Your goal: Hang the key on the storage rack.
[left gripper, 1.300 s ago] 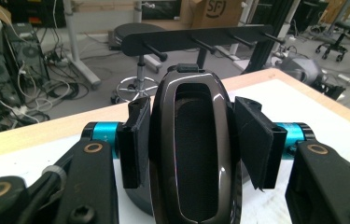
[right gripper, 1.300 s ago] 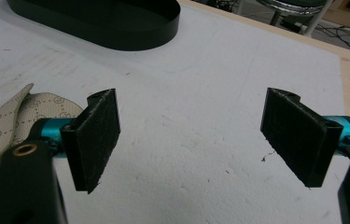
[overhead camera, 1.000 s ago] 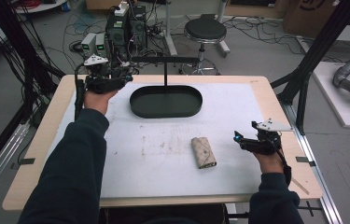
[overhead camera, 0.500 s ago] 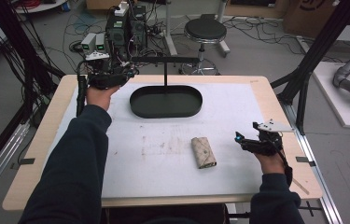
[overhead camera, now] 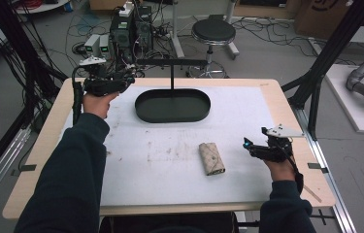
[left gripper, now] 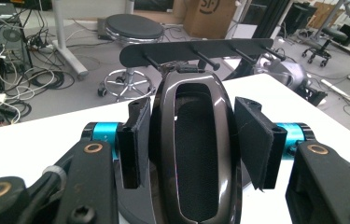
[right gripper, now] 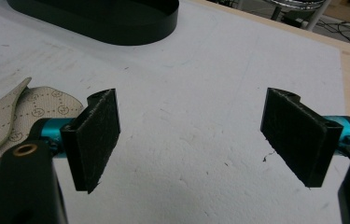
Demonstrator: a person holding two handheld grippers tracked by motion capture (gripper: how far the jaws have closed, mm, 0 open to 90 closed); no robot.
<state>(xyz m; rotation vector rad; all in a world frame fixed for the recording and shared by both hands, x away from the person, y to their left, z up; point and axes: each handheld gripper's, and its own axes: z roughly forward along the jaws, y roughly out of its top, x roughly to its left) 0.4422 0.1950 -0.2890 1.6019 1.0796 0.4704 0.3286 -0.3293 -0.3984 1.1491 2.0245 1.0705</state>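
Lifting toward eleven o'clock, left gripper point(left gripper: 189, 144) clasps a dark oval handle point(left gripper: 193, 154) near the hook rack point(left gripper: 196, 49); right gripper point(right gripper: 191, 140) gapes, idle.

A: Which parts lie out of sight?
B: In the left gripper view, the dark oval object point(left gripper: 191, 140) between the left tool point(left gripper: 196, 140) jaws is cut off at the bottom edge.
A: And elsewhere?
B: The patterned pouch point(right gripper: 9, 116) is half hidden behind the right tool point(right gripper: 193, 140).

left tool point(overhead camera: 130, 77) lifted farther back toward table's point(overhead camera: 276, 97) far-left edge, carrying dark oval object point(left gripper: 193, 149)
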